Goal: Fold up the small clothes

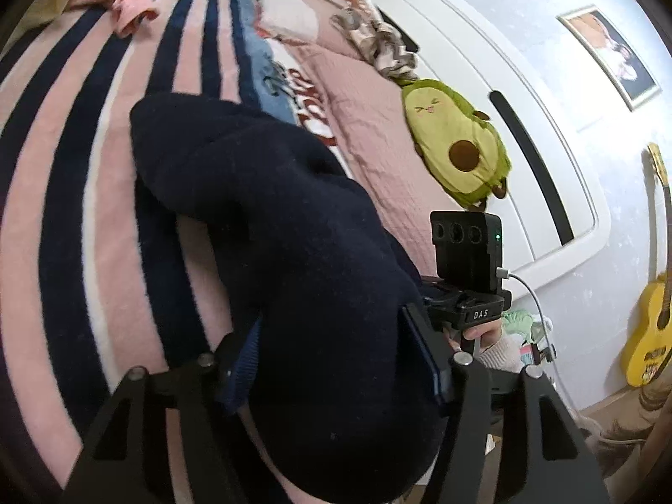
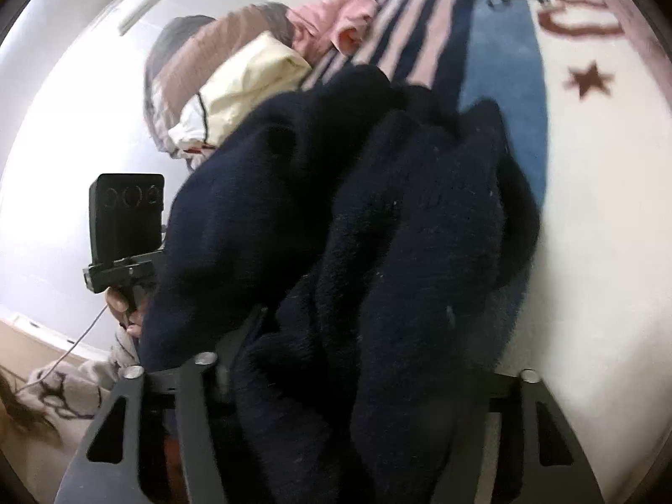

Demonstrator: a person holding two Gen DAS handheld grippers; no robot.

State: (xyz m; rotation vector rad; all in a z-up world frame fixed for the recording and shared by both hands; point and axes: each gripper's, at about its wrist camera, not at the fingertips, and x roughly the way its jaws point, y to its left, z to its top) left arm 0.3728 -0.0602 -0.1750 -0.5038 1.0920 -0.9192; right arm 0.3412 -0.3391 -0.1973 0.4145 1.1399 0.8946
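Note:
A dark navy knit garment (image 1: 269,227) fills the middle of the left wrist view and hangs over a striped blanket (image 1: 63,159). My left gripper (image 1: 332,361) is shut on its near edge, with blue finger pads (image 1: 248,361) pressed into the cloth. In the right wrist view the same navy garment (image 2: 378,231) bunches in folds, and my right gripper (image 2: 344,378) is shut on it; its fingertips are buried in the cloth. The right gripper's body (image 1: 466,260) shows beside the garment in the left view, and the left gripper's body (image 2: 126,227) shows in the right view.
A pink garment (image 1: 130,4) lies at the blanket's far end, also in the right view (image 2: 348,21), beside a cream garment (image 2: 252,80). A pink quilt (image 1: 378,117) and avocado plush (image 1: 453,138) lie by a white headboard (image 1: 525,105). A yellow guitar (image 1: 651,315) leans on the wall.

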